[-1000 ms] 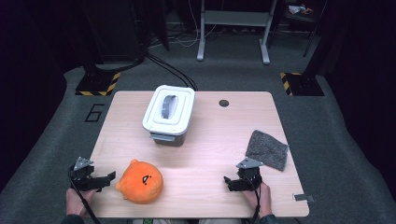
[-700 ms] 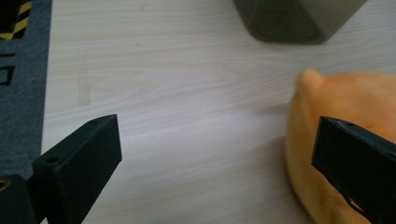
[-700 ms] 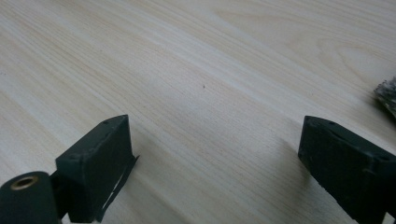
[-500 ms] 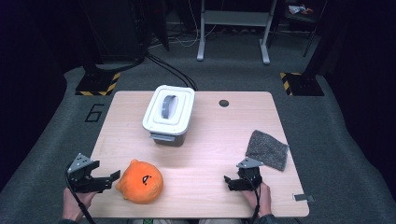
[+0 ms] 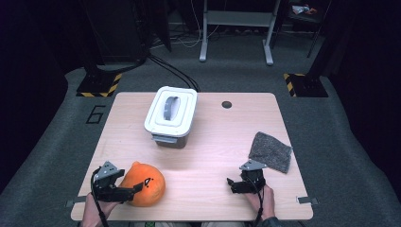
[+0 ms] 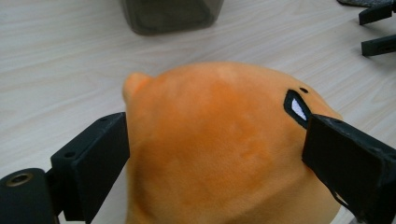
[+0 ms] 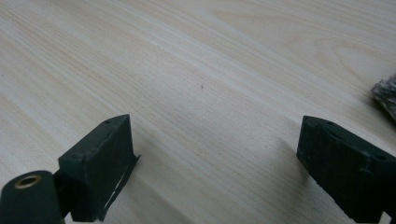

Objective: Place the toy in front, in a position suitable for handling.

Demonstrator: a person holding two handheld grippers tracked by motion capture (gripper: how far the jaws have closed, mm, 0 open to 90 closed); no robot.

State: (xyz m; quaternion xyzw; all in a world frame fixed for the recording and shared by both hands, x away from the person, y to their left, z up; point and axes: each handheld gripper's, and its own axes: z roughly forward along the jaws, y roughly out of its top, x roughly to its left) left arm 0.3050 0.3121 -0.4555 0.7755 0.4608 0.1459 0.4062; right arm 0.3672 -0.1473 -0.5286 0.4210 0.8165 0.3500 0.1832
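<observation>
An orange plush toy (image 5: 144,184) (image 6: 219,140) with a small black-and-white mark lies near the table's front left. My left gripper (image 5: 130,191) (image 6: 215,140) has its jaws on either side of the plush. They have just been closing. They reach both sides of the plush, and no dent shows in it. My right gripper (image 5: 231,185) (image 7: 215,149) rests low over bare wood at the front right, open, with nothing between its jaws. Its black jaws (image 6: 378,28) also appear far off in the left gripper view.
A lidded white box (image 5: 171,113) with a grey handle stands mid-table; its dark base (image 6: 170,14) sits just beyond the plush. A grey cloth (image 5: 270,151) (image 7: 386,95) lies beside the right gripper. The wooden table (image 5: 213,142) has a cable hole (image 5: 226,104) at the back.
The left gripper has slid right, from beside the plush to around it. The plush and the right gripper have stayed put.
</observation>
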